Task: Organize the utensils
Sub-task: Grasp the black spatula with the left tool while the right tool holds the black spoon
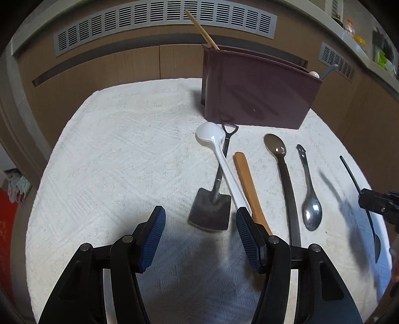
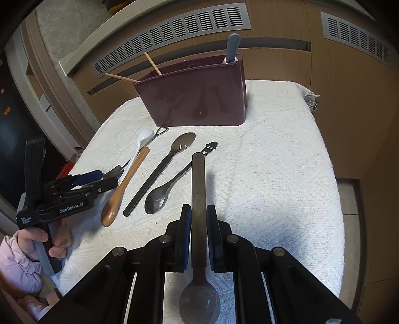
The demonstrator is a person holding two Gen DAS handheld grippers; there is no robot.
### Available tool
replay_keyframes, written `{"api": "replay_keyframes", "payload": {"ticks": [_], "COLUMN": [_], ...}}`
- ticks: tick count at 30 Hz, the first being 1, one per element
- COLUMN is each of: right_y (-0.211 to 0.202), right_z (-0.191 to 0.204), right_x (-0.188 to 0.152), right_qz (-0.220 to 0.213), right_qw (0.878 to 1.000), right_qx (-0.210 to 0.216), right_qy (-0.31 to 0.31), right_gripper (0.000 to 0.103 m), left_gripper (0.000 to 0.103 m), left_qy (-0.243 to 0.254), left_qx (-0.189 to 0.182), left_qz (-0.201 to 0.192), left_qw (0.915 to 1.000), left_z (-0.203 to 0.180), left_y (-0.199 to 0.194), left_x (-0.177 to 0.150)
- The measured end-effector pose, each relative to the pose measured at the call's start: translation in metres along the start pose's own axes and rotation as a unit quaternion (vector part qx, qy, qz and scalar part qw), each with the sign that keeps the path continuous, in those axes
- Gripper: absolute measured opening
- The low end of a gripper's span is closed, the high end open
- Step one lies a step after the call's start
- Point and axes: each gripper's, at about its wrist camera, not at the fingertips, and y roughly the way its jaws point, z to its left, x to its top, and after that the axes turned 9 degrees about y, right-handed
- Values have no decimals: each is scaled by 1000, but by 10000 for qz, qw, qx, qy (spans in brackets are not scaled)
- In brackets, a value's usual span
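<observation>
My right gripper (image 2: 198, 219) is shut on a dark metal spoon (image 2: 198, 189), held above the cloth with its handle pointing at the maroon utensil holder (image 2: 197, 104); it shows at the right of the left wrist view (image 1: 359, 189). My left gripper (image 1: 199, 221) is open and empty, low over the cloth near a small shovel-shaped spoon (image 1: 212, 209). Beside it lie a white spoon (image 1: 219, 159), a wooden spoon (image 1: 249, 187), a long dark spoon (image 1: 284, 169) and a steel spoon (image 1: 310, 199).
The holder (image 1: 256, 97) stands at the far side of the white cloth (image 1: 112, 162) and holds chopsticks (image 2: 153, 63) and a grey-handled utensil (image 2: 232, 47). Wooden cabinets with vent grilles (image 1: 162, 22) rise behind. The cloth's edge drops off at right (image 2: 334, 174).
</observation>
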Motion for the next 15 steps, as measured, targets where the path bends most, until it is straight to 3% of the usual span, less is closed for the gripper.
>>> {"api": "replay_keyframes", "payload": {"ticks": [4,7,15], "right_y": [2,6,18], "right_z": [2,2,6], "right_x": [-2,-3,-5], "right_qz": [26,106,278], "right_qw": [10000,9999,9994], "right_qx": [-55,-52,-183], "right_qy": [-27,19,-51], "right_gripper": [11,11,13], "left_gripper": [51,36,36], "left_qy": [121,89,-2], "left_qx": [77,96,281], "left_qz": [-51,-99,-742], "left_qw": [9999,9999,9968], "left_z": [-3,0,10], "left_y": [0,-2,-43], "left_x": [-1,-2,-2]}}
